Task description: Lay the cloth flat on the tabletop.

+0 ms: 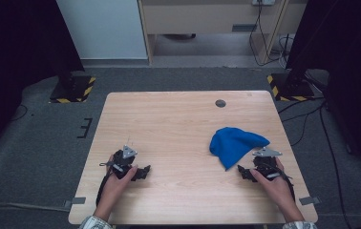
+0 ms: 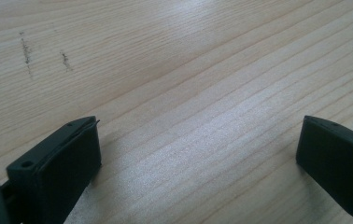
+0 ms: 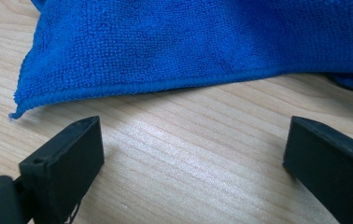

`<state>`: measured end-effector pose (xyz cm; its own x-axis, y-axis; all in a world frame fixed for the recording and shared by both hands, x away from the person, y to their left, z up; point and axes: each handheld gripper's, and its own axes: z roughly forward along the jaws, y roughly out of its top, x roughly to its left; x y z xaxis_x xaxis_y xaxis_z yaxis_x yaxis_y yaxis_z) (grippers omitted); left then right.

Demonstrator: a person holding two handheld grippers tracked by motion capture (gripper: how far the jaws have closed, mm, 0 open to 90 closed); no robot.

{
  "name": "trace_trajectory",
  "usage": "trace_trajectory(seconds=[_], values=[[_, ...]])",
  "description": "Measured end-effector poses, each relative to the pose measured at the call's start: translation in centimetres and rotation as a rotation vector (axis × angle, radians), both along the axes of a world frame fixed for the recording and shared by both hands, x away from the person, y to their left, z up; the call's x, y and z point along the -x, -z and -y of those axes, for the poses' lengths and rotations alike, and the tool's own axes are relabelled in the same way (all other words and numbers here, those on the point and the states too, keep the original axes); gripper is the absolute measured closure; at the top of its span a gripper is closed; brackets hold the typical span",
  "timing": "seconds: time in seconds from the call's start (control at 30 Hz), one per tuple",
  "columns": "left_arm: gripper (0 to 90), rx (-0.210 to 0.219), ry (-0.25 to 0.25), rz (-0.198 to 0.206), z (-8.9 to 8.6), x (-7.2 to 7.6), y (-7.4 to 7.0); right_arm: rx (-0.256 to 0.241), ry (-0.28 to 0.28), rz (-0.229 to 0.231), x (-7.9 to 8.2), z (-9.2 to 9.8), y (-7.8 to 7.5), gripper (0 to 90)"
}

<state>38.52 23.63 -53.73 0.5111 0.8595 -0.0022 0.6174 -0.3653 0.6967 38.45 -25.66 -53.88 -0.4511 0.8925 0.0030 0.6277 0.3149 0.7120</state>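
Closest to us in the right gripper view, the right claw (image 3: 195, 144) stands with its 2 jaws wide apart over bare wood, and the hemmed edge of the blue cloth (image 3: 202, 42) runs across the upper half of the frame just beyond them, not touching. From the high view we see that cloth (image 1: 236, 144) bunched at the right of the desk (image 1: 178, 119), near its right edge. Our left claw (image 1: 143, 172) sits at the lower left of the frame, jaws also spread, with open wood between it and the cloth. Pale woodgrain bears 2 faint dark marks (image 2: 44, 58). Grey carpet surrounds the desk.
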Motion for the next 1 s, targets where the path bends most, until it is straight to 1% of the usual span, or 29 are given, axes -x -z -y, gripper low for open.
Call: trace_trajectory(seconds=[0.43,0.63,0.67,0.7,0.73,0.77,0.8,0.83,0.87,0.9,0.93,1.0], values=[[0.0,0.000,0.000,0.000,0.0,0.0,0.0,-0.002,-0.014,-0.009,-0.4,0.1,0.0,2.5],[0.0,0.000,0.000,0.000,0.0,0.0,0.0,-0.002,-0.006,-0.013,-0.4,0.0,0.0,3.5],[0.0,0.000,0.000,0.000,0.0,0.0,0.0,-0.008,0.002,-0.031,-0.5,0.1,-0.4,8.1],[0.0,0.000,0.000,0.000,0.0,0.0,0.0,-0.020,0.002,-0.038,-0.5,0.2,-0.5,8.3],[0.0,0.000,0.000,0.000,0.0,0.0,0.0,-0.046,0.006,-0.049,-0.6,0.4,-0.7,8.1],[0.0,0.000,0.000,0.000,0.0,0.0,0.0,-0.059,0.007,-0.034,-0.6,0.5,-0.9,8.1],[0.0,0.000,0.000,0.000,0.0,0.0,0.0,-0.059,0.007,-0.034,-0.6,0.5,-0.9,8.1],[0.0,0.000,0.000,0.000,0.0,0.0,0.0,-0.060,0.011,-0.024,-0.6,0.6,-1.2,8.1],[0.0,0.000,0.000,0.000,0.0,0.0,0.0,-0.048,0.014,0.014,-0.8,0.5,-1.8,8.0],[0.0,0.000,0.000,0.000,0.0,0.0,0.0,-0.048,0.014,0.014,-0.8,0.5,-1.8,8.0],[0.0,0.000,0.000,0.000,0.0,0.0,0.0,-0.041,0.009,0.053,-1.2,0.1,-2.5,8.2],[0.0,0.000,0.000,0.000,0.0,0.0,0.0,-0.039,-0.006,0.084,-1.7,-0.5,-3.3,8.1]])
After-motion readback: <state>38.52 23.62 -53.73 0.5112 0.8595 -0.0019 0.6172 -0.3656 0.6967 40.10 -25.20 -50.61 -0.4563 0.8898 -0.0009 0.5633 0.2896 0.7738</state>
